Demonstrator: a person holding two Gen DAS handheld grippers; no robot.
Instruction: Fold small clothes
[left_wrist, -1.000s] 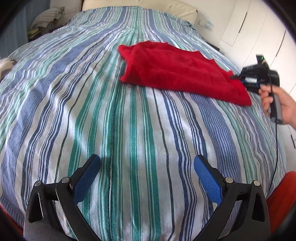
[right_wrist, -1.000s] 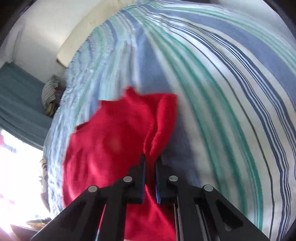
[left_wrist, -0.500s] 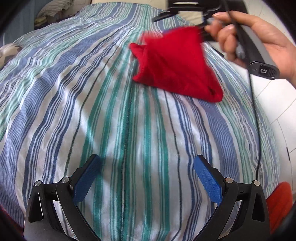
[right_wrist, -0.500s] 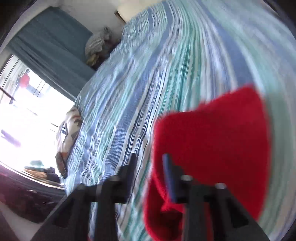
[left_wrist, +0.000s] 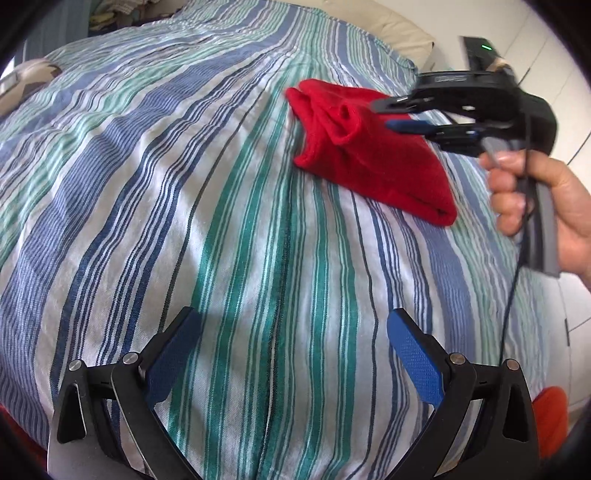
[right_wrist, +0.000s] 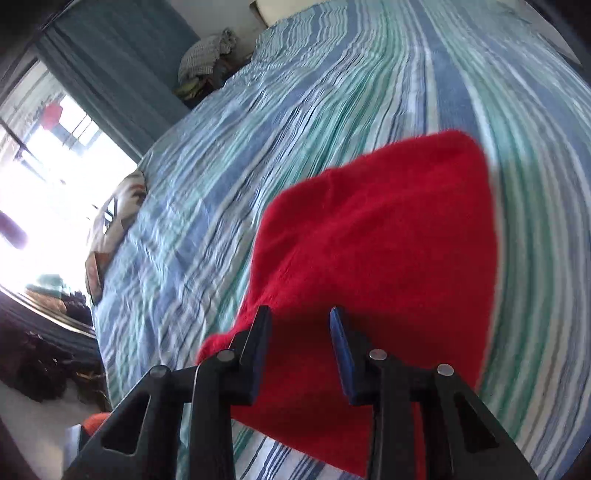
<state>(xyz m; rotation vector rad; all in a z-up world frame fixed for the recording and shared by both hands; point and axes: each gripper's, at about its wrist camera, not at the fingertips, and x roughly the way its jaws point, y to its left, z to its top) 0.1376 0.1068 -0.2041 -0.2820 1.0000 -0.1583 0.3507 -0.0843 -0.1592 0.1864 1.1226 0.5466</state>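
Red knit garment (left_wrist: 373, 155) lies folded over on the striped bedspread (left_wrist: 221, 221).

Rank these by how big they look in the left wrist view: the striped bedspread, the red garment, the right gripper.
1. Striped bedspread, by far.
2. Red garment.
3. Right gripper, though it hangs nearer the camera than the garment, so that ranking is unsure.

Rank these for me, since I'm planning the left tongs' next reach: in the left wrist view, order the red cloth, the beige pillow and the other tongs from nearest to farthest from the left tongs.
1. Red cloth: ahead and right of the left tongs, lying folded on the striped bedspread.
2. Right tongs: over the cloth's far right part, jaws closing on nothing.
3. Beige pillow: at the bed's far end.
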